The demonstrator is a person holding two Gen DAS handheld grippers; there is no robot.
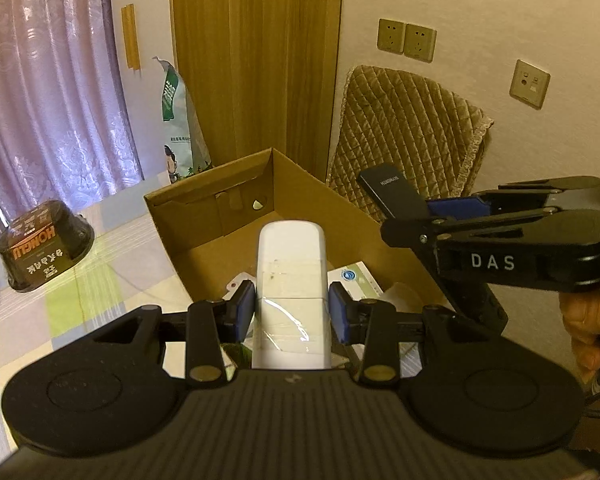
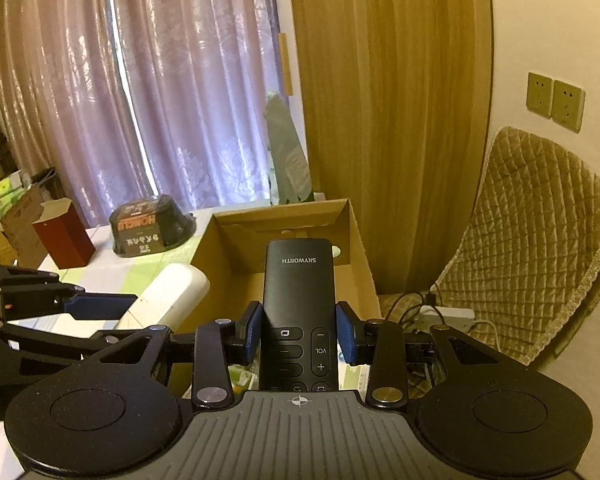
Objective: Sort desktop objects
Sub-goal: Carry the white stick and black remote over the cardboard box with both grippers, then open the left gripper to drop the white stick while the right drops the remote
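Smooth white remote (image 1: 290, 292), matte black remote (image 2: 298, 312), cardboard box (image 1: 300, 184)

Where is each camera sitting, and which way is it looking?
Left wrist: rides the left gripper, looking along the white remote into the cardboard box; a hand shows.
Right wrist: rides the right gripper, looking along the black remote toward the curtain.
Both see the box and black bowl.

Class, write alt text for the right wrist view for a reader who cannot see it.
The right gripper holds a black remote above an open cardboard box on a checked table. At left, the left gripper holds a white remote. Purple curtains hang behind.
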